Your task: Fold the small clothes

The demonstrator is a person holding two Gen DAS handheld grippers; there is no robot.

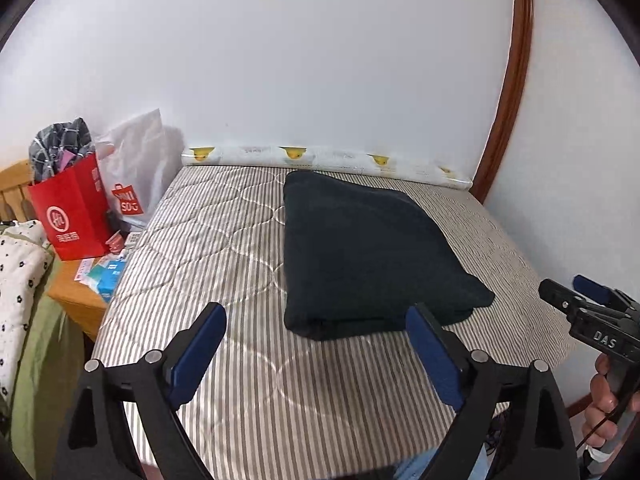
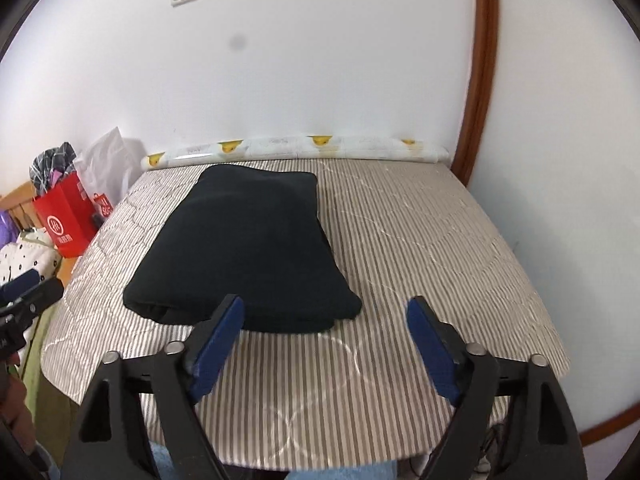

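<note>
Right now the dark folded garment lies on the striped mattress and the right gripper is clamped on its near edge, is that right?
Not quite. The dark folded garment does lie on the striped mattress, but the right gripper is open and holds nothing; the right wrist view shows its blue pads spread apart, short of the near edge.
</note>
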